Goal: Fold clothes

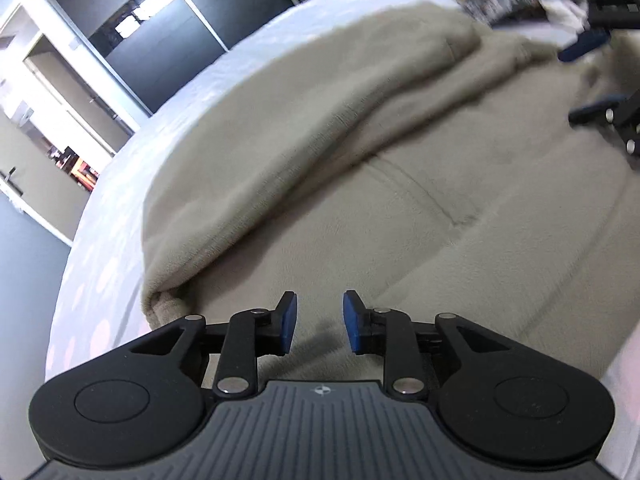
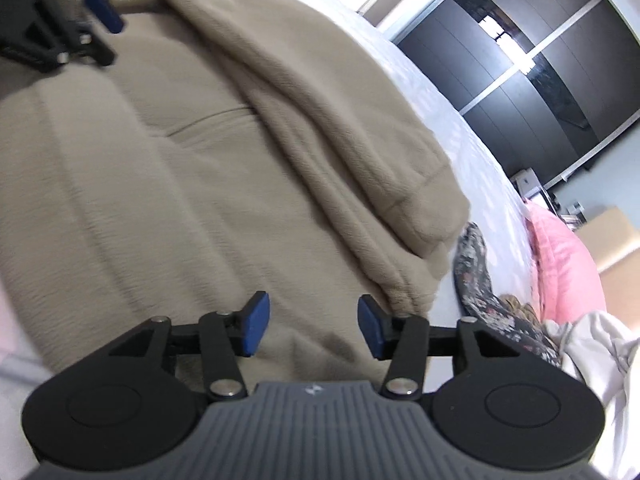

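Lying folded, beige fleece garment [image 1: 360,152] nears bed's [image 1: 120,216] edge.

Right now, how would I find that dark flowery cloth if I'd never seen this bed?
Start at the white bed, where a big beige fleece garment covers the middle. Follow the fleece's folded edge toward the pink pillow. The flowery cloth lies between them: dark with small blossoms, the only patterned piece among plain fabrics.
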A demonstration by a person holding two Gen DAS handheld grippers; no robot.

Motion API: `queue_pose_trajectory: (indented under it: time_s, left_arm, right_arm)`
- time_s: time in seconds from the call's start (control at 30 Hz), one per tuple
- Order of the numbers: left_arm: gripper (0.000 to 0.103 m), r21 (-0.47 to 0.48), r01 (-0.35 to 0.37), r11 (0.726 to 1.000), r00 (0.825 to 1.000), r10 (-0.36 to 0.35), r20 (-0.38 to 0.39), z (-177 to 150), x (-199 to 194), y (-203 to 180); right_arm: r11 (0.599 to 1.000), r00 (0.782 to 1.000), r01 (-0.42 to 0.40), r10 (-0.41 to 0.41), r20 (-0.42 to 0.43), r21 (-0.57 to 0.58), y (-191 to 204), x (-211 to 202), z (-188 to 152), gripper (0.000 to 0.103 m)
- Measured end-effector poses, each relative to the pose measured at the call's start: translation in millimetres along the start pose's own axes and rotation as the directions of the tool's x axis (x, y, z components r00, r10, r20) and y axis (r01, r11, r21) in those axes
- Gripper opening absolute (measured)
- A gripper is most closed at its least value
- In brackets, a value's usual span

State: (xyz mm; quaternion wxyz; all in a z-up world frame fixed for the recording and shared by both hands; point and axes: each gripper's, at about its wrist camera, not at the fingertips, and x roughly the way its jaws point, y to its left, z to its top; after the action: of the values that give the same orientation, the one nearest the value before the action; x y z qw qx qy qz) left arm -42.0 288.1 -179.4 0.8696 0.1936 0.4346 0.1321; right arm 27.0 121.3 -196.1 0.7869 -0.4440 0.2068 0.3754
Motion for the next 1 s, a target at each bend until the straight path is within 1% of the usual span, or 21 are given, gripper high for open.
queue_pose_trajectory:
  time_s: [0.03,0.07,0.1,0.17,0.3,0.37,0.47,0.5,0.57,0.73,0.8,0.9,1.0]
  left_arm:
    - [0.025,-0.027,0.002,1.000,1.000,-0.002,0.015,1,-5,5]
    - [0.030,-0.052,0.002,0.999,1.000,-0.001,0.030,2,-11,11]
    - [0.038,-0.073,-0.001,0.997,0.999,0.004,0.046,1,-17,16]
    - [0.045,-0.106,-0.003,0.994,0.997,0.011,0.077,0,-26,25]
    - [0.044,-0.159,-0.001,0.987,0.993,0.019,0.114,-6,-50,39]
    - [0.045,-0.184,0.003,0.983,0.991,0.022,0.135,-9,-63,47]
    - [0.050,-0.213,0.013,0.977,0.985,0.024,0.169,-16,-83,61]
    - [0.053,-0.217,0.019,0.976,0.985,0.020,0.174,-18,-87,66]
    - [0.056,-0.223,0.032,0.974,0.983,0.009,0.181,-23,-95,76]
    - [0.060,-0.186,0.082,0.979,0.987,-0.054,0.152,-43,-113,93]
    - [0.063,-0.130,0.097,0.987,0.988,-0.080,0.132,-52,-117,92]
    - [0.067,-0.034,0.117,0.993,0.989,-0.114,0.092,-64,-120,89]
    - [0.067,0.051,0.132,0.990,0.990,-0.134,0.039,-71,-113,84]
  right_arm:
    - [1.000,1.000,0.003,-0.003,0.001,0.022,-4,0,1,0.058]
    - [0.999,1.000,0.003,-0.003,0.006,0.035,-7,-1,2,0.059]
    - [0.999,1.000,0.002,-0.002,0.013,0.044,-10,-3,2,0.061]
    - [0.998,1.000,-0.001,-0.001,0.028,0.061,-15,-8,4,0.066]
    - [0.999,0.999,0.031,-0.032,0.041,0.022,-15,-11,1,0.067]
    - [0.999,0.997,0.045,-0.046,0.055,0.031,-18,-18,0,0.067]
    - [0.997,0.994,0.051,-0.056,0.096,0.055,-26,-36,0,0.069]
    - [0.997,0.993,0.054,-0.060,0.105,0.061,-29,-42,-2,0.072]
    - [0.996,0.993,0.042,-0.050,0.111,0.076,-34,-52,-6,0.073]
    - [0.992,0.995,-0.041,0.030,0.092,0.116,-48,-72,-21,0.076]
    - [0.990,0.995,-0.073,0.063,0.077,0.122,-52,-78,-30,0.077]
    - [0.985,0.992,-0.122,0.116,0.054,0.122,-56,-84,-42,0.081]
    - [0.981,0.986,-0.166,0.164,0.028,0.102,-58,-87,-52,0.082]
